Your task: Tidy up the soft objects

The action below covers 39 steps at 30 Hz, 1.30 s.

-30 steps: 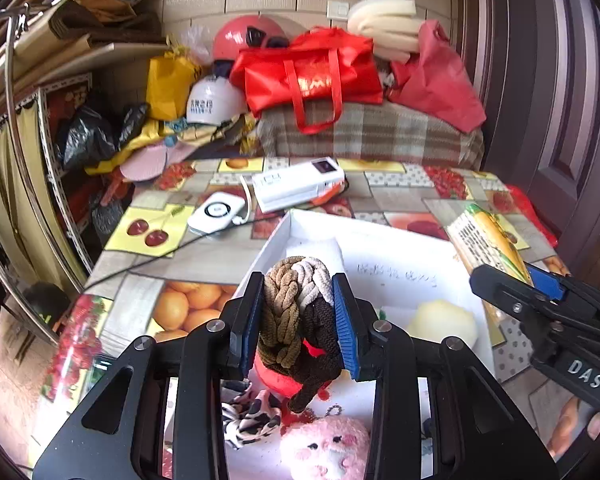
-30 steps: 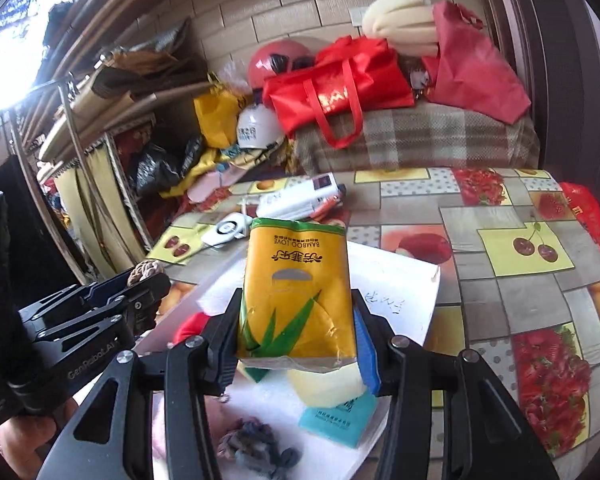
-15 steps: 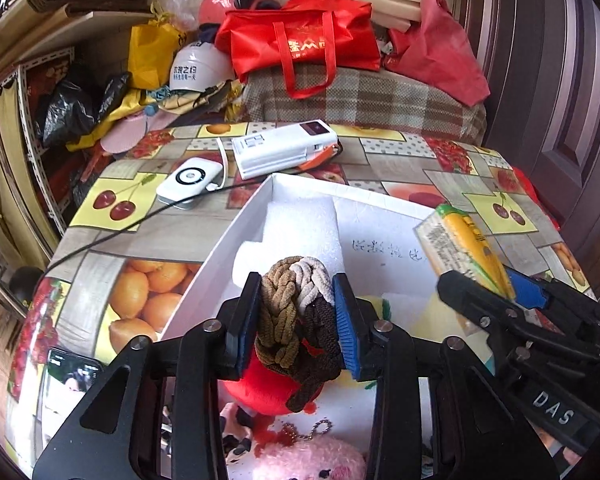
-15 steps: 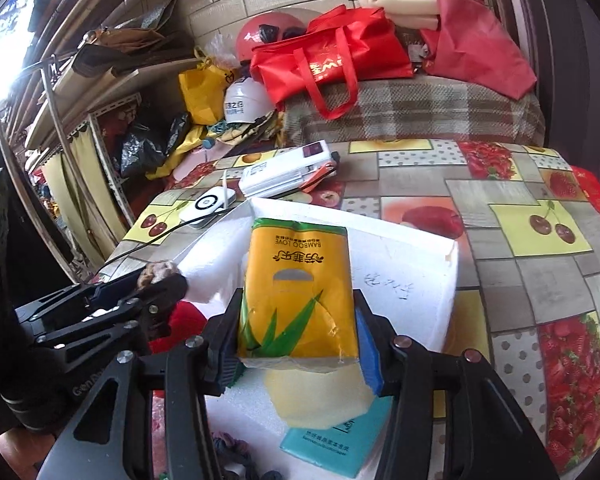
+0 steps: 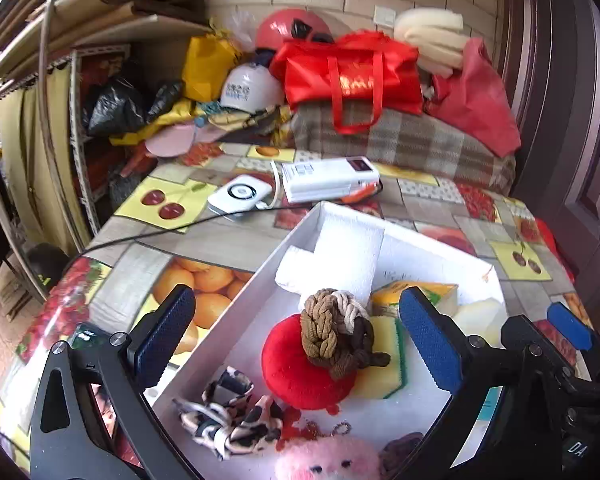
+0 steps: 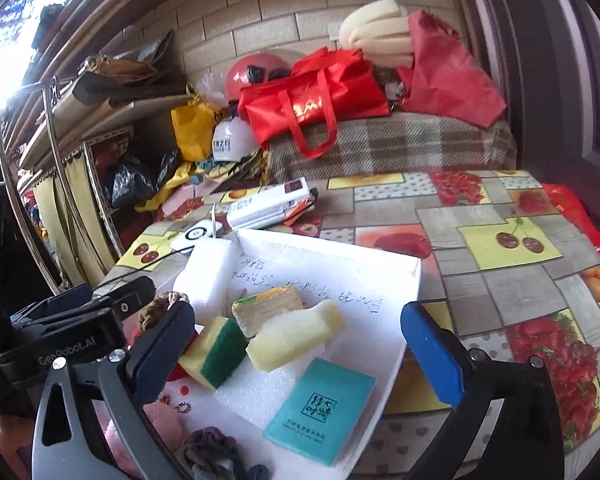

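With both tools hanging over the white foam box [image 5: 440, 248], each pair of jaws stands wide and holds nothing. The left gripper [image 5: 300, 340] looks straight down its fingers at the braided hair ties [image 5: 336, 334], a brown, cream and dark knot sitting on top of the red plush cushion [image 5: 296, 372], dead centre between the blue pads [image 5: 166, 332]. Just beside the knot lies the yellow-and-green sponge [image 5: 386, 354], touching the cushion's edge. Nearer the camera, the black-and-white scrunchie [image 5: 228, 412] and the pink plush toy [image 5: 328, 460] sit low in the box.

Over to the right gripper [image 6: 296, 340]: between its fingers lie the same sponge [image 6: 216, 352], the pale yellow foam wedge [image 6: 296, 334] and, behind them, the yellow tissue pack [image 6: 268, 308], flat on its side. The wedge's long axis runs slantwise, from lower left to upper right, so closing on it would want the jaws across its short side. The teal tissue packet [image 6: 320, 410] lies closest to the right tool, flat at the box's near right edge.

My read: everything soft in view is already inside the box, the left tool nearer the plush side, the right tool nearer the sponges and packets.
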Motion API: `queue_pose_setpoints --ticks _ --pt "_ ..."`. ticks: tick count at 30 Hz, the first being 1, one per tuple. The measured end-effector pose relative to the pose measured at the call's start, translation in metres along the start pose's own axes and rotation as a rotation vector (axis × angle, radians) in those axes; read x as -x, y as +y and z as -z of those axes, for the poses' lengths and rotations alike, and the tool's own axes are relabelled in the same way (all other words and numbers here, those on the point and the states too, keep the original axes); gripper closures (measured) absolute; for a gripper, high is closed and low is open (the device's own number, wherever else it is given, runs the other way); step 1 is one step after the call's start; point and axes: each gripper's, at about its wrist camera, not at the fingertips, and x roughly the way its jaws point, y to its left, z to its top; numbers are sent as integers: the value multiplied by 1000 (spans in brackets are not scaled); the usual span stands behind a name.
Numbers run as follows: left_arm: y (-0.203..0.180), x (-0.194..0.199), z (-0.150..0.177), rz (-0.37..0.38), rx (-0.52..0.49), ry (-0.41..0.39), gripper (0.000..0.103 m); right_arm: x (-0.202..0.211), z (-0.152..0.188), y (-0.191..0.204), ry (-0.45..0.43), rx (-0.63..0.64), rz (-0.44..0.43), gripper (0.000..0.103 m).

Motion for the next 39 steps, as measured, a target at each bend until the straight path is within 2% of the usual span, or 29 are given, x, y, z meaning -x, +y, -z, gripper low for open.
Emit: queue_pose_setpoints --ticks 3,6,8,10,12,14,17,20,23,25,29,32,36,39 --pt "3 20 1 -1 36 -44 0 20 3 -6 -83 -26 23 0" --pt "6 43 6 20 61 -82 0 47 2 -12 -159 -49 7 0" --pt "2 56 8 77 37 -81 0 70 2 -14 -232 -63 46 0" --pt "-6 68 7 93 6 -90 0 97 -3 -18 -307 -93 118 0" --pt "-18 88 6 92 -45 -131 0 114 -10 -22 -346 -108 120 0" --pt "-28 102 7 80 -74 -156 0 122 -16 -27 -339 -114 113 0" --pt "-49 114 17 66 -128 -112 0 132 -13 -38 -331 -141 94 0" --pt "-63 120 28 52 -189 -98 0 148 -4 -45 -379 -150 105 0" --pt "-75 133 39 -33 -236 -130 0 164 0 -48 -410 -123 134 0" --pt "-76 141 44 -57 -240 -145 0 173 0 -52 -408 -117 130 0" --pt "-75 153 49 -15 -221 -124 0 192 4 -56 -400 -92 122 0" --pt "-77 167 57 -70 -215 -122 0 205 12 -48 -385 -12 150 0" --pt "-83 195 74 -63 -248 -163 0 229 25 -48 -435 12 215 0" --pt "-87 208 82 -15 -268 -146 0 239 32 -53 -408 6 170 0"
